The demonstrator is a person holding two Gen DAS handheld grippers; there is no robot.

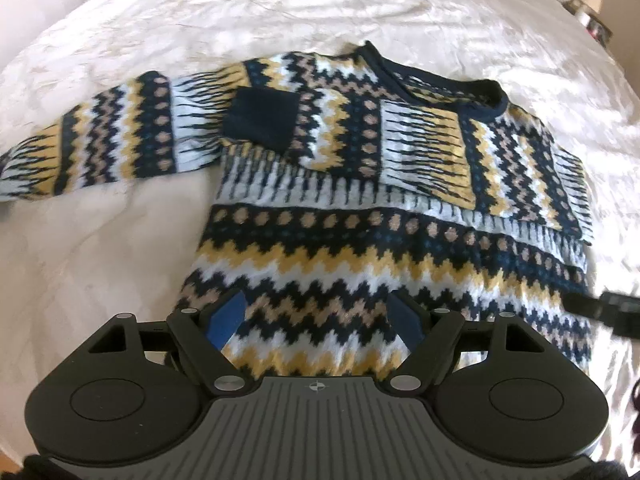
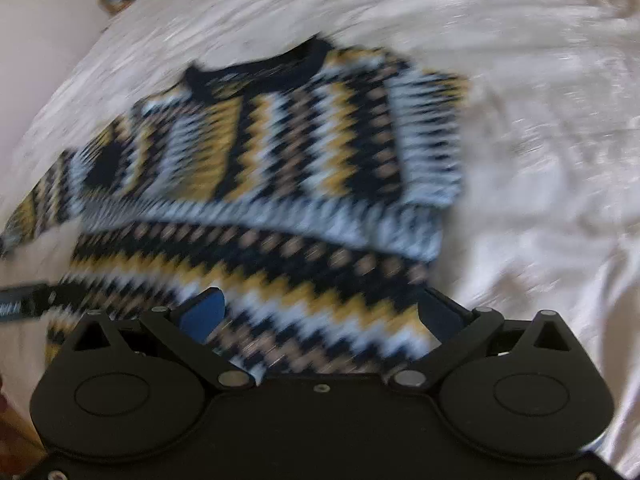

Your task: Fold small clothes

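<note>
A knitted sweater with navy, yellow, white and tan zigzag bands lies flat on a white bed sheet. One sleeve is folded across its chest, and the navy cuff rests near the middle. The other sleeve stretches out to the left. My left gripper hovers open over the sweater's lower part, its blue pads holding nothing. The right wrist view is blurred. There the sweater lies ahead, and my right gripper stands open above the hem, also holding nothing.
The right gripper's black tip shows at the sweater's right edge, and the left one at its left edge. Small items stand beyond the bed's far right corner. Wrinkled sheet surrounds the sweater.
</note>
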